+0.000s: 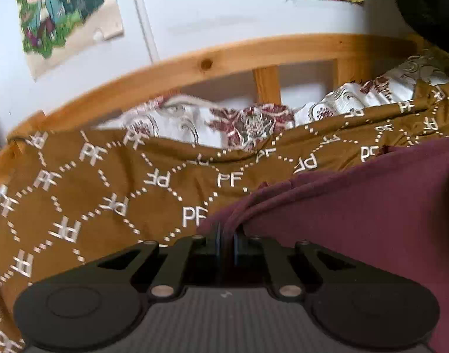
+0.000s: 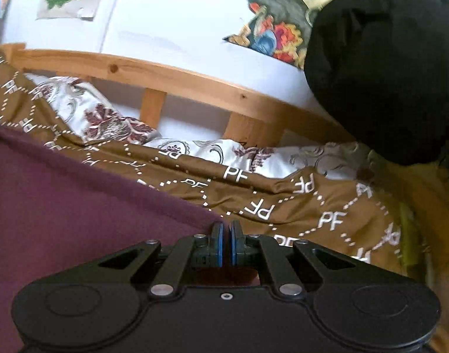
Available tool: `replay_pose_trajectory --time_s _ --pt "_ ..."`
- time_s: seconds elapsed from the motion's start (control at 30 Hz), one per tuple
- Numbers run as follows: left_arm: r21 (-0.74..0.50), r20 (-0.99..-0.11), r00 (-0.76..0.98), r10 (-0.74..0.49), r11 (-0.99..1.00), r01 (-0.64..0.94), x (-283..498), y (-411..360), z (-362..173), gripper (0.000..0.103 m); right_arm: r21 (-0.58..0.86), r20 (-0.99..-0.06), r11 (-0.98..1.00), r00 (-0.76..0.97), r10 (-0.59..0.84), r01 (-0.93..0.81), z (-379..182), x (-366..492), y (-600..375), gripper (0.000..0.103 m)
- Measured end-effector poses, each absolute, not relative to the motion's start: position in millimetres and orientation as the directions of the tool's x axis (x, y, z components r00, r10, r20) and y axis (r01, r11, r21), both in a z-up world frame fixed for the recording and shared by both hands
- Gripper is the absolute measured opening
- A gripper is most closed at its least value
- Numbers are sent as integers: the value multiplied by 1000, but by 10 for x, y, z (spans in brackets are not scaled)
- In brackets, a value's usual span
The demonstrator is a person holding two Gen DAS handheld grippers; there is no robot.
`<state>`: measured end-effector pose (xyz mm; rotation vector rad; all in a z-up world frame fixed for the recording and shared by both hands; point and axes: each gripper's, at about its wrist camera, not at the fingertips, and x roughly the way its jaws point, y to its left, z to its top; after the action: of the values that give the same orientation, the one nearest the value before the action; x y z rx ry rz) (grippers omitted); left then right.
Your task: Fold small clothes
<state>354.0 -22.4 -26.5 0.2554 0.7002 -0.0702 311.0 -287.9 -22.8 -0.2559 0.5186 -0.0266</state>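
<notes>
— Where was the cloth [image 1: 356, 220]?
— On the bed [image 1: 92, 191], stretched between my hands. Left hand-held gripper [image 1: 227, 235] was clenched on its left edge, right hand-held gripper [image 2: 226, 232] clenched at its right corner; the far side lay open.

Bedroom — wooden bed frame [image 1: 212, 58], bedspread [image 1: 107, 188]

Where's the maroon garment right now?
The maroon garment is stretched between both tongs over the brown PF bedspread: the left tongs pinch its bunched left corner, and the right tongs grip its right edge.
</notes>
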Motion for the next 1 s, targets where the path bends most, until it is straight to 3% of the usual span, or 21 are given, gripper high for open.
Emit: replay_pose_trajectory --time_s 0.13,0.2,0.27,0.33,0.37,0.43,0.63,0.83,1.0 --pt "173 -665 747 4 974 149 3607 -151 -389 17 -282 -471 958 877 -95 -48 -403 3191 -2830 6" --pt "139 -675 738 -7 981 136 3603 -71 -403 38 -271 -484 961 870 -89 -52 -462 3224 -2838 8" --pt "103 -672 741 -20 987 120 3594 6 -368 73 -260 -500 964 861 -92 -48 -516 3234 -2856 9" --pt "65 -670 741 -46 991 120 3562 88 -303 89 -250 -510 967 855 -97 -40 -544 3219 -2881 20" --pt "61 -663 747 -43 992 111 3526 128 -268 93 -239 -513 970 853 -94 -36 -544 3206 -2901 24" --pt "87 -652 758 -17 991 97 3449 183 -197 101 -202 -520 979 850 -82 -29 -531 3181 -2951 43" --pt "238 -649 756 83 966 97 3197 263 -146 102 -68 -560 997 828 -21 -20 -502 3064 -3069 82" --pt "295 -694 706 143 950 98 3255 166 -341 102 -65 -586 996 811 6 -54 -511 2955 -3031 100" --pt "390 -726 627 282 920 37 3404 127 -665 102 -207 -611 978 783 -117 -15 -614 2990 -3015 101"
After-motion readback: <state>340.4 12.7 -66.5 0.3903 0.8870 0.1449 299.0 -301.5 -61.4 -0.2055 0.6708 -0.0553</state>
